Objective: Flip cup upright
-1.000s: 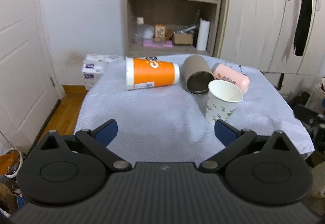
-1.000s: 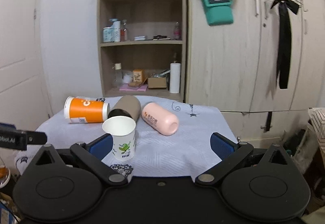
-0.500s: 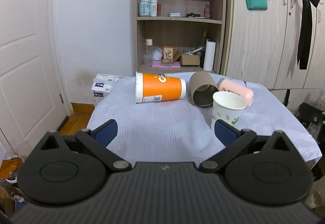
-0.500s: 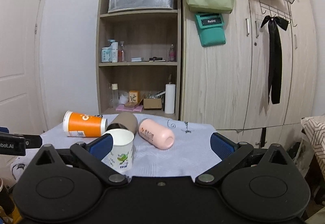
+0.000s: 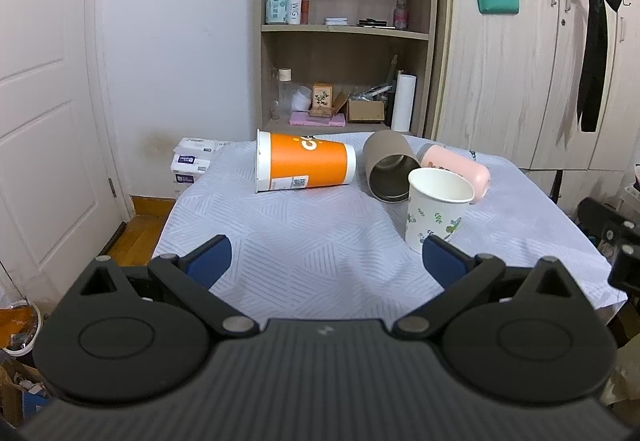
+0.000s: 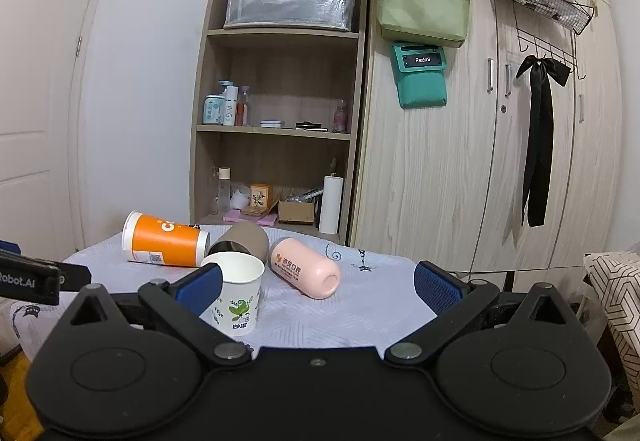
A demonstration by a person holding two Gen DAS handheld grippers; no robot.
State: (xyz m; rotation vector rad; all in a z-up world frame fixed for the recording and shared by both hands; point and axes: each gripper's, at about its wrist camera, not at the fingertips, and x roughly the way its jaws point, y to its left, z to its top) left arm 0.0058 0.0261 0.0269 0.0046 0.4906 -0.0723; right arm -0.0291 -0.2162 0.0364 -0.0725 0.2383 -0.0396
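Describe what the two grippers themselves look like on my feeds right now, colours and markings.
Both are matte black plastic. The left gripper has a ribbed body, two round hubs with triangular cut-outs, silver pivot pins, and blue pads on its fingers. The right gripper matches but has a smooth body. A black bar lettered "Robot.AI" shows at the right view's left edge. No cables or sleeves show.

A wooden shelf unit [image 6: 280, 129] fills the middle of the right wrist view, with a plastic-wrapped box [image 6: 290, 3] on its top shelf, bottles [image 6: 224, 109] one shelf down, and a white paper roll [image 6: 332, 209] at the bottom (beside a small cardboard box [image 6: 296, 211]). To its right stands a pale wardrobe [image 6: 472, 169] hung with a teal pouch [image 6: 420, 75] and a black ribbon [image 6: 540, 145]. A white door [image 5: 44, 113] fills the left wrist view's left edge.
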